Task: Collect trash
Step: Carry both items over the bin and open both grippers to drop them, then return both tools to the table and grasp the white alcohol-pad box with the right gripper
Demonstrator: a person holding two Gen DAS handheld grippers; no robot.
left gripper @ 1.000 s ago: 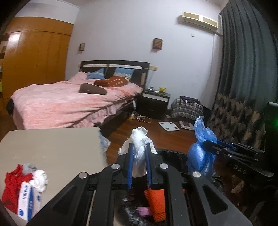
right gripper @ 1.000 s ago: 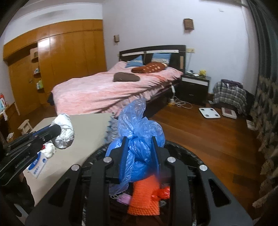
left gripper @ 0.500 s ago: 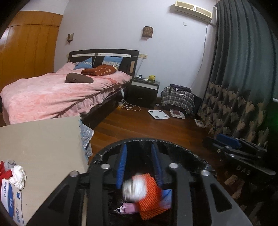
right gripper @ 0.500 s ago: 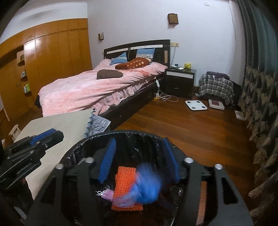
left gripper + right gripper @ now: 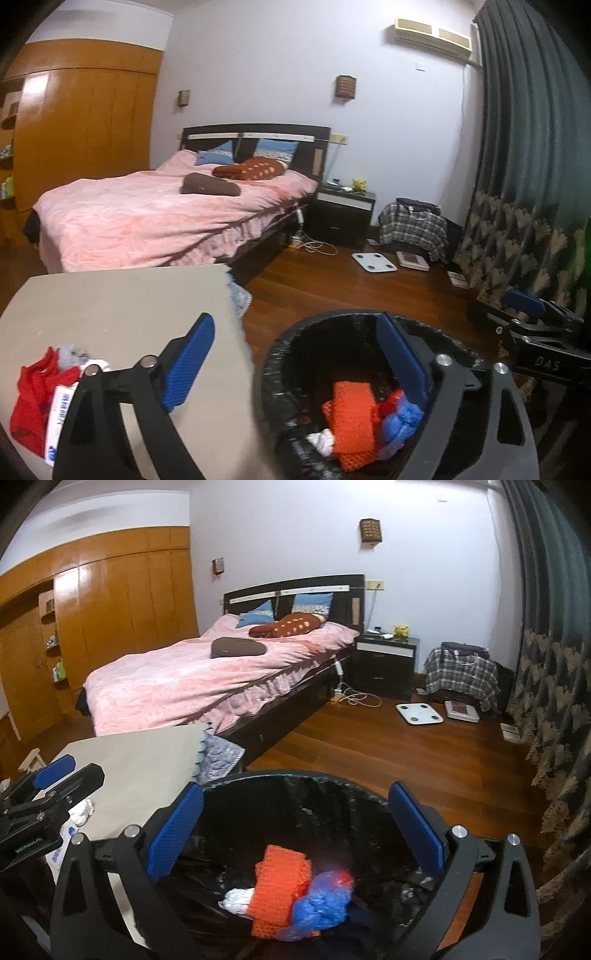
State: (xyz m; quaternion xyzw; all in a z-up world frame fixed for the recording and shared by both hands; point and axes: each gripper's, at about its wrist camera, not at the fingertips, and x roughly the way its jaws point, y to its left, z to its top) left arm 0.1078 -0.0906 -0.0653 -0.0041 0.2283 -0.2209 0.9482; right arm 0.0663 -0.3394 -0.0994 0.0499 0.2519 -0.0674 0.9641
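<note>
Hovering over a round black-lined trash bin (image 5: 295, 786), the right gripper (image 5: 295, 830) has its two blue-padded jaws opening wide with nothing between them. Directly below it, inside the bin, lie three pieces of trash: one orange mesh pad (image 5: 280, 886), one crumpled blue plastic bag (image 5: 325, 904) and one white wad of tissue (image 5: 238, 901). The left gripper (image 5: 295, 362) straddles the bin's left rim, its jaws also opening and empty; one finger is over the beige tabletop (image 5: 122, 306), the other over the bin. On that table, at the left gripper's left, sit one red crumpled wrapper (image 5: 33, 398) and one white-and-blue tissue pack (image 5: 59, 417).
</note>
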